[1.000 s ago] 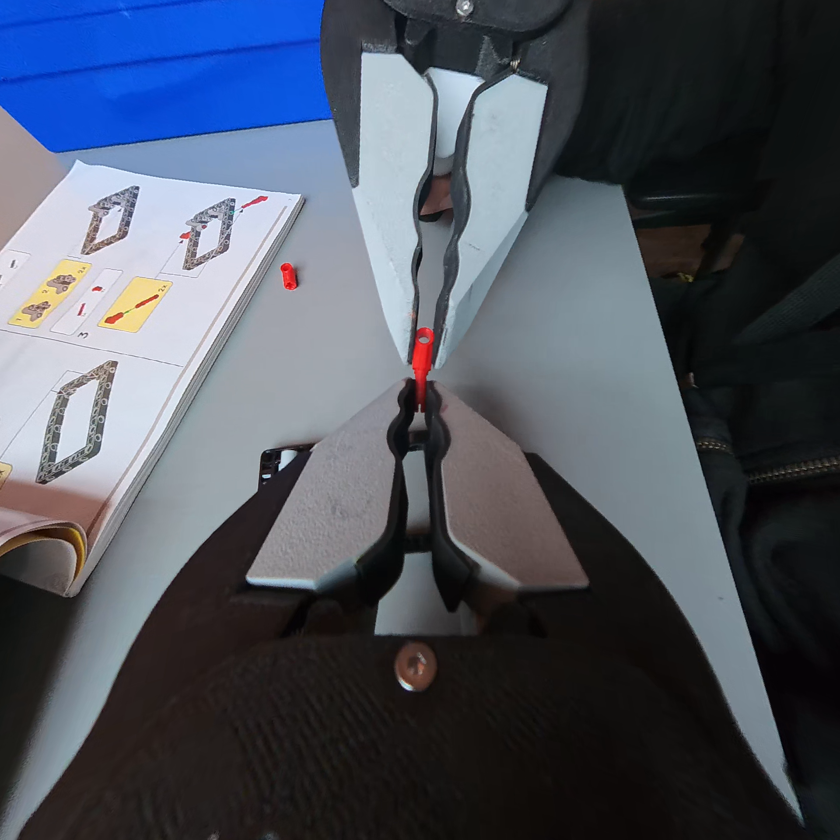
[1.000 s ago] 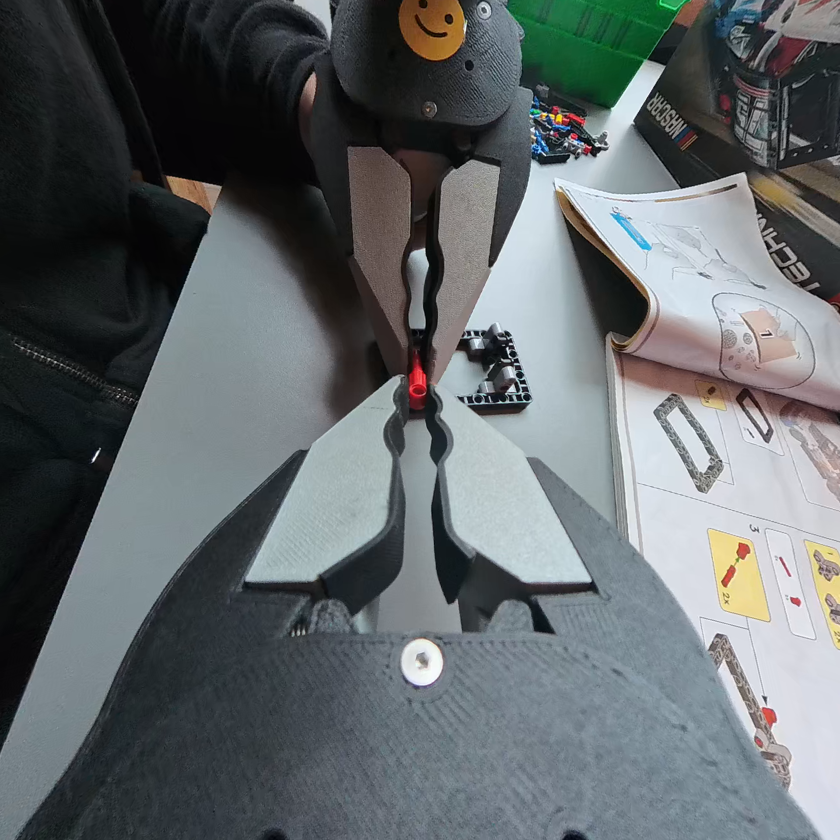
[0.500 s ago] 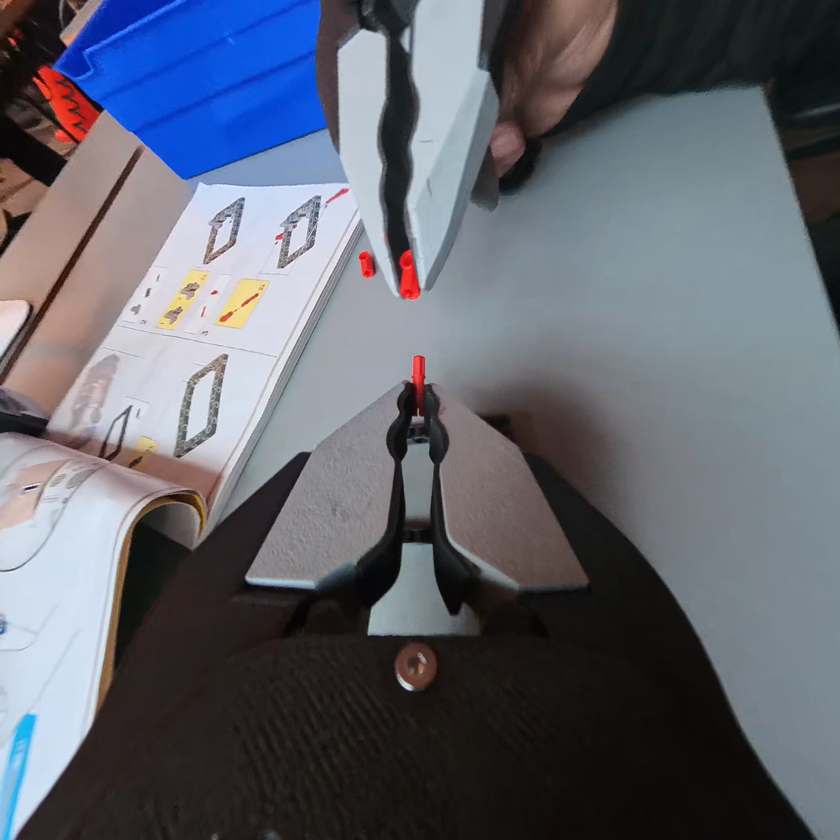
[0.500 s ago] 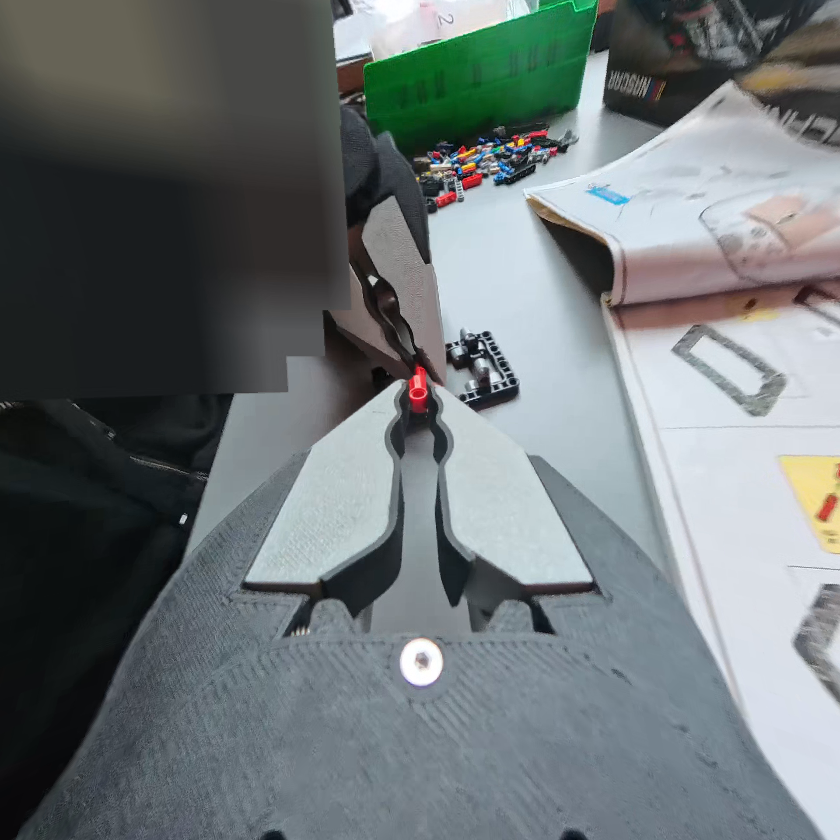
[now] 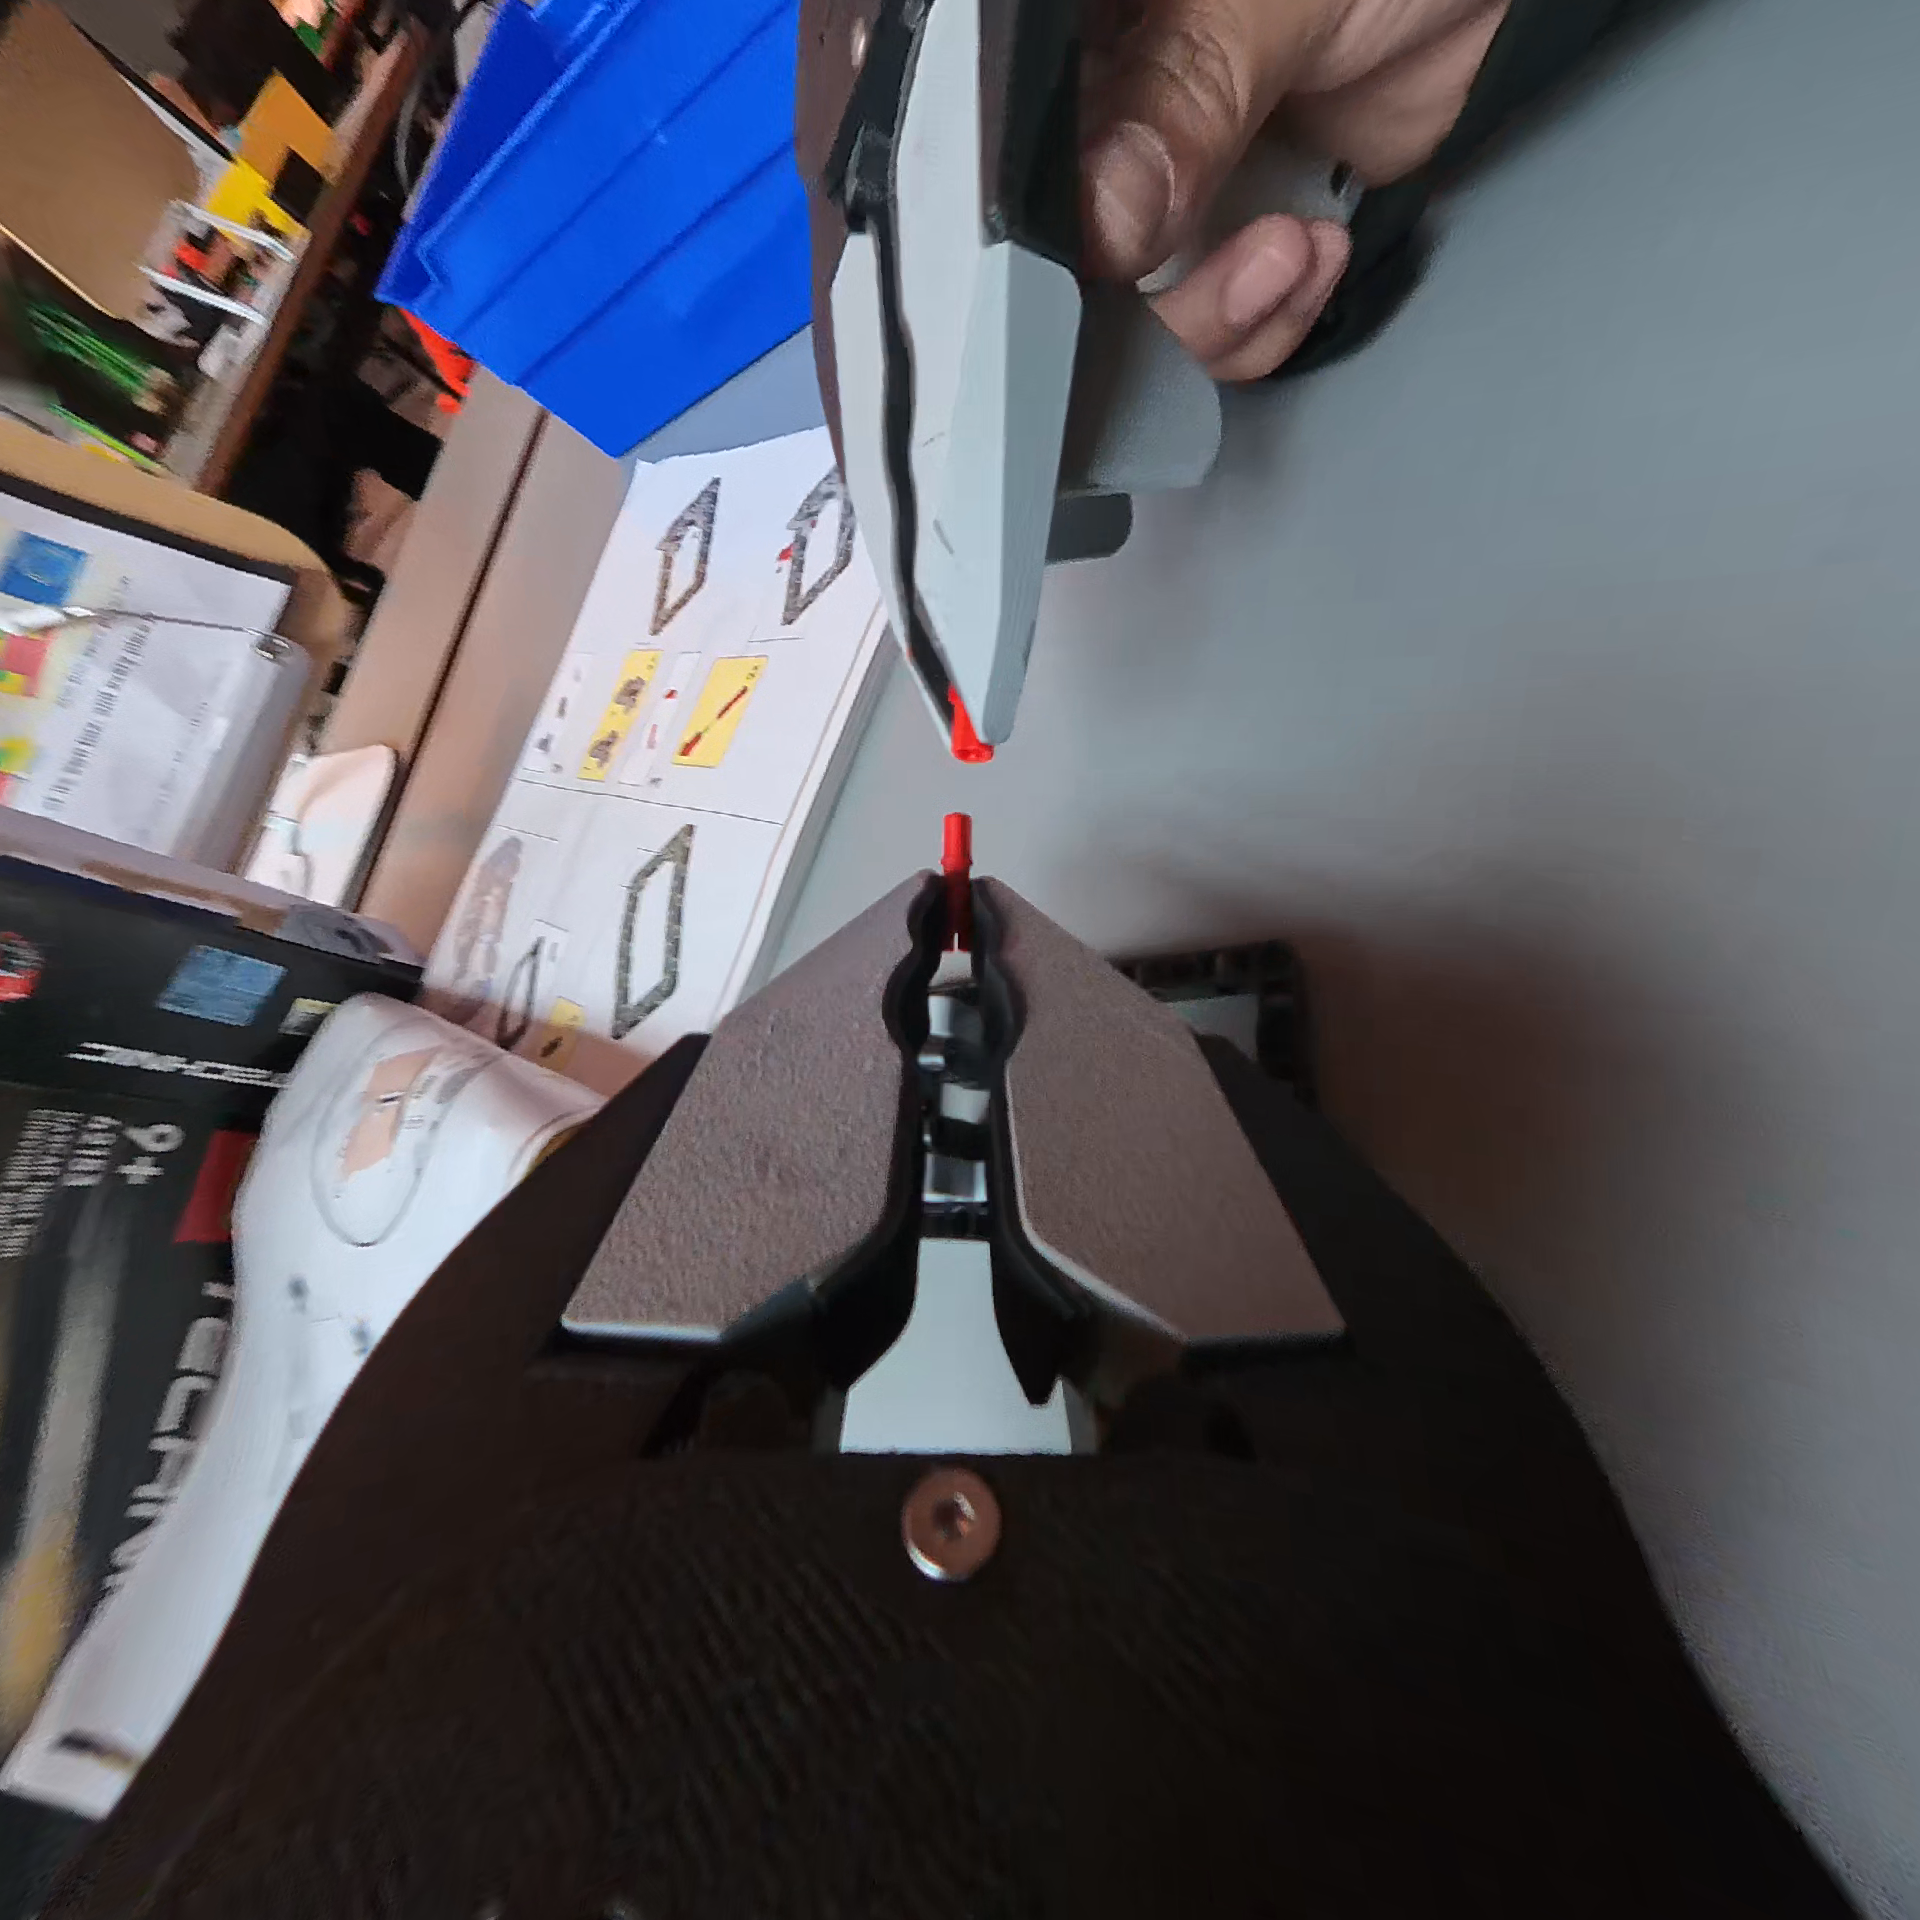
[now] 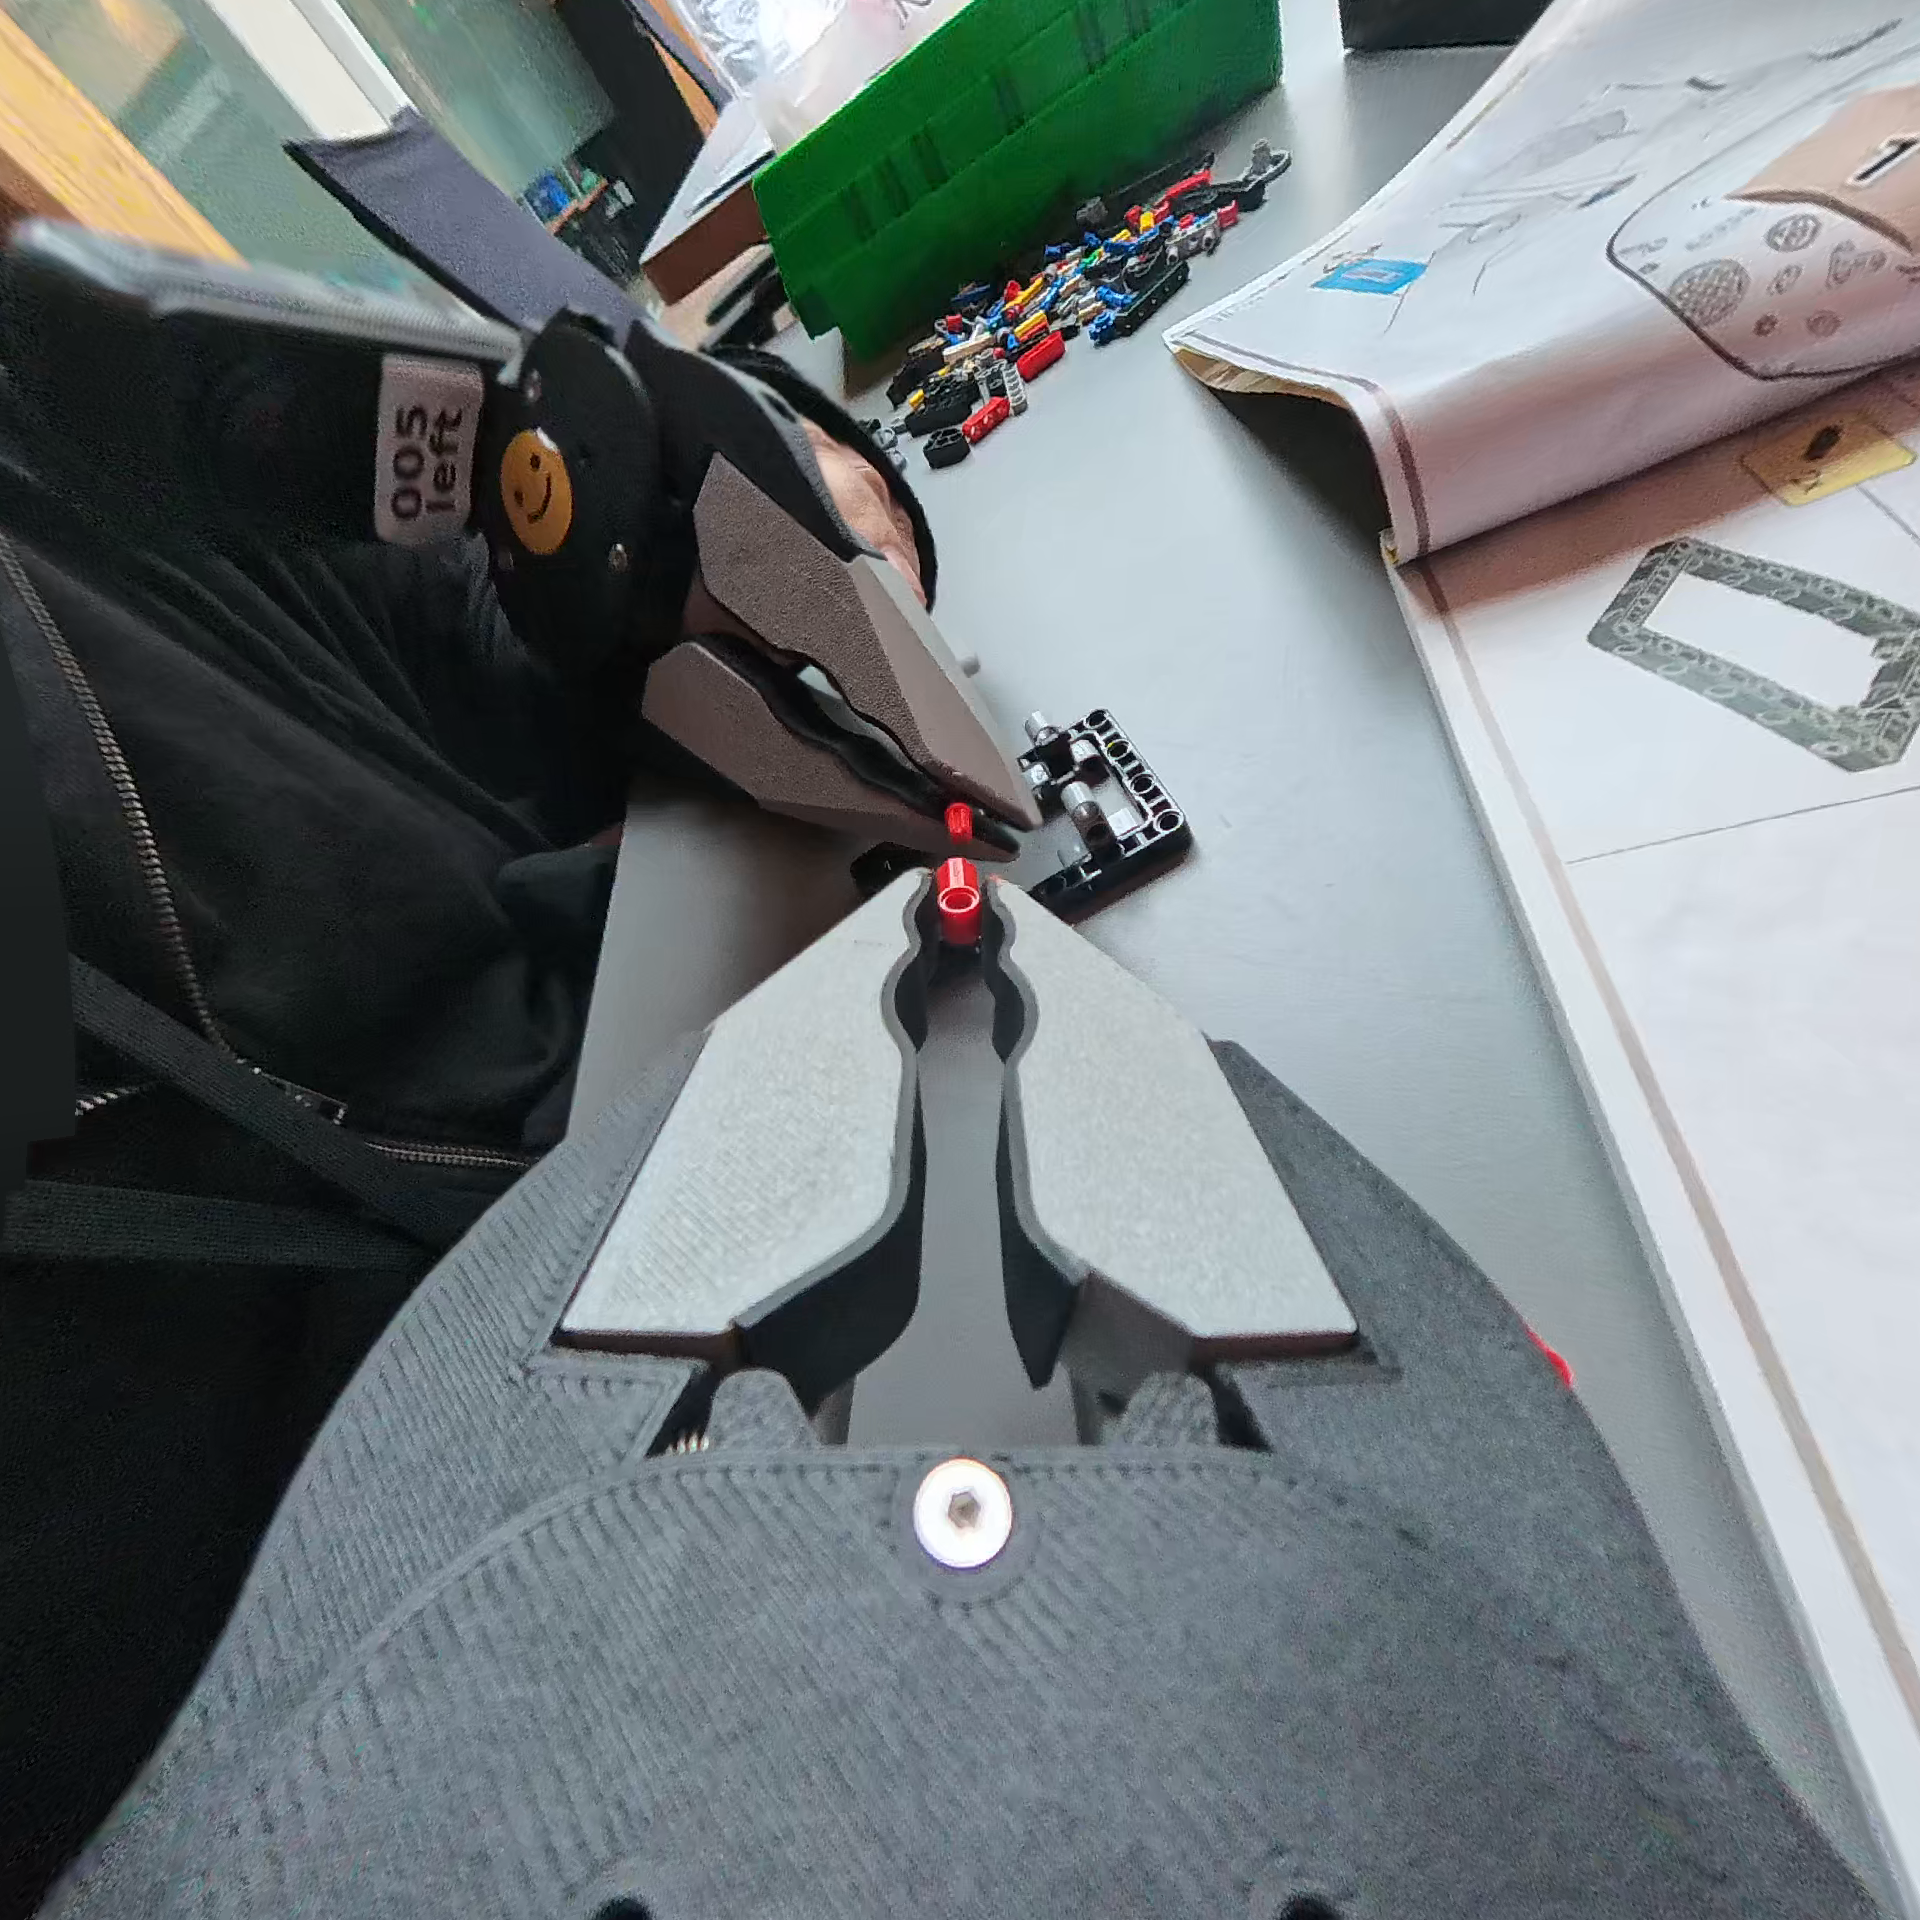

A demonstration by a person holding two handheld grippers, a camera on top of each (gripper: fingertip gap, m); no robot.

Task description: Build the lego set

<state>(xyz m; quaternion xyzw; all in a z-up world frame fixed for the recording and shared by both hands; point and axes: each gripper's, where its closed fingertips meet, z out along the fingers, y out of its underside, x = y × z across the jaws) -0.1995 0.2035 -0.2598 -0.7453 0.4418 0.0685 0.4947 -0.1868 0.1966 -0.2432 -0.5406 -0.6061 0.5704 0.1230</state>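
Note:
In the left wrist view my left gripper (image 5: 954,906) is shut on a thin red pin (image 5: 956,868) that sticks out past its tips. My right gripper (image 5: 961,727) comes down from above, shut on a short red connector (image 5: 968,736). The two red pieces face each other end to end with a small gap. In the right wrist view my right gripper (image 6: 956,906) holds the red connector (image 6: 956,900), and my left gripper (image 6: 987,831) comes in from the left with the pin (image 6: 958,821). A black lego frame (image 6: 1112,810) lies flat on the grey table (image 6: 1195,582) just beyond them.
An open instruction booklet (image 6: 1714,727) lies to the right; it also shows in the left wrist view (image 5: 665,748). A green bin (image 6: 1018,135) and a pile of loose pieces (image 6: 1060,322) sit at the far end. A blue bin (image 5: 623,229) and a black box (image 5: 104,1091) are to the left.
One second ago the two red pieces were together between the grippers. They came apart, both grippers tilted, and the gap between the pieces is now smaller than half a second ago.

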